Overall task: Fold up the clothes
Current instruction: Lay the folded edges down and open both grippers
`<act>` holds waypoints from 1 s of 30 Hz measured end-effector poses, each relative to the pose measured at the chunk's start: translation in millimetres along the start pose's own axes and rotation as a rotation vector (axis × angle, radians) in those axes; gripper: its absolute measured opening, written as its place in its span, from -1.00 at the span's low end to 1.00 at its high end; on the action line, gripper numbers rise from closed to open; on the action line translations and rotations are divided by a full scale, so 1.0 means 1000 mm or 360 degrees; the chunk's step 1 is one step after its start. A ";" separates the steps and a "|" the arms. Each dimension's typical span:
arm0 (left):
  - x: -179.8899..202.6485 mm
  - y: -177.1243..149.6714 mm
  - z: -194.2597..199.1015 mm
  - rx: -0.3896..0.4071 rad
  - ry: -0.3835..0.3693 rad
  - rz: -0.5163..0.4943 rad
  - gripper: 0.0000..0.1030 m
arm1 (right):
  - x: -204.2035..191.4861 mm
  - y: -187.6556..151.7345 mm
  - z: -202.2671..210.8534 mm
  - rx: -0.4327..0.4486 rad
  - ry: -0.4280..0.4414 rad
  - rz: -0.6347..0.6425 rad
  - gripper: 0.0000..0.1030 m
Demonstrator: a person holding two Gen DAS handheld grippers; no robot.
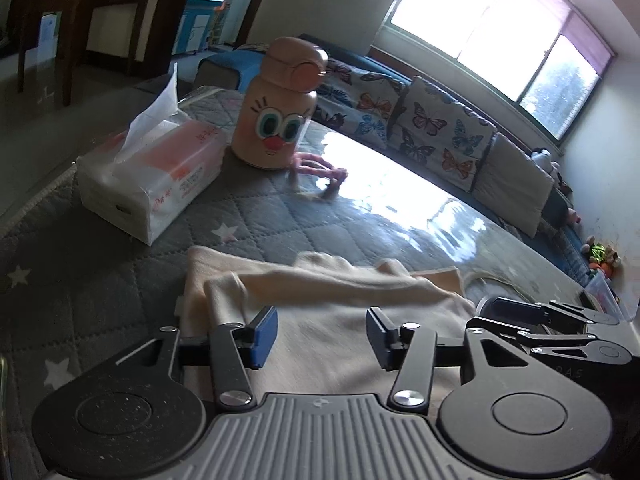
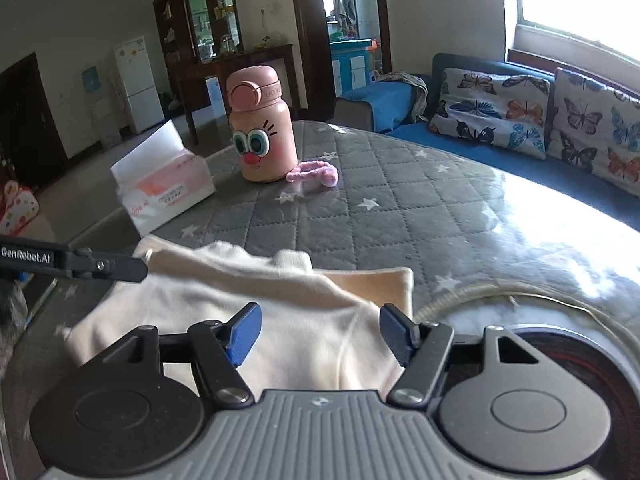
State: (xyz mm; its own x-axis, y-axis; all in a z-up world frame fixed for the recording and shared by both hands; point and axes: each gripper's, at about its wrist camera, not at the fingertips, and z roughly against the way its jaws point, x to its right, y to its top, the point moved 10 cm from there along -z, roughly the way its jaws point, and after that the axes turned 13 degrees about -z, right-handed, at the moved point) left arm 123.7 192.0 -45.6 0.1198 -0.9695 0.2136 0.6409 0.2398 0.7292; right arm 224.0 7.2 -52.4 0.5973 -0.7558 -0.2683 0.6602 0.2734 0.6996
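1. Left gripper [image 1: 322, 334]: we hold its jaws parted, blue pads clear of the cloth, nothing between them.
2. Right gripper [image 2: 320, 336]: we hold it likewise released, jaws spread above the cloth.
3. Cream garment [image 1: 320, 300]: folded, lying on the quilt directly under both grippers.
4. Grey star-print quilt [image 2: 380, 200]: covers the table.
5. Pink cartoon-face bottle [image 2: 260, 128]: upright at the far side, well apart from the garment.
6. Tissue pack [image 1: 152, 176]: just beside the bottle.
7. Pink fuzzy strap [image 2: 314, 172]: at the bottle's base.

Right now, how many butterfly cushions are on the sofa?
3: one nearest the bottle, a second beside it, a third plain-backed toward the window. More may be hidden.
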 end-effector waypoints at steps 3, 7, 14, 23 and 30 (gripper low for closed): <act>0.010 -0.010 0.007 -0.0006 -0.0007 -0.0051 0.05 | 0.004 -0.008 0.014 0.0012 -0.0058 0.0044 0.45; 0.017 -0.026 0.010 -0.0037 0.0002 -0.0106 0.05 | 0.016 -0.020 0.027 0.0023 -0.0135 0.0051 0.54; 0.015 -0.043 0.008 -0.0069 0.0047 -0.0152 0.05 | 0.037 -0.043 0.025 -0.0005 -0.0261 0.0068 0.57; 0.015 -0.043 0.009 -0.0067 0.0054 -0.0163 0.05 | 0.044 -0.036 0.035 0.0054 -0.0271 0.0040 0.57; 0.016 -0.040 0.017 -0.0046 0.0058 -0.0192 0.22 | 0.047 -0.044 0.028 0.0038 -0.0325 0.0060 0.58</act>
State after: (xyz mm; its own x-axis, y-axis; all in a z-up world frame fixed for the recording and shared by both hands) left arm 87.2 167.2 -60.8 0.0675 -0.9926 0.1012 0.6736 0.1201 0.7292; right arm 210.9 -56.9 -77.3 0.5151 -0.8508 -0.1038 0.6267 0.2912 0.7227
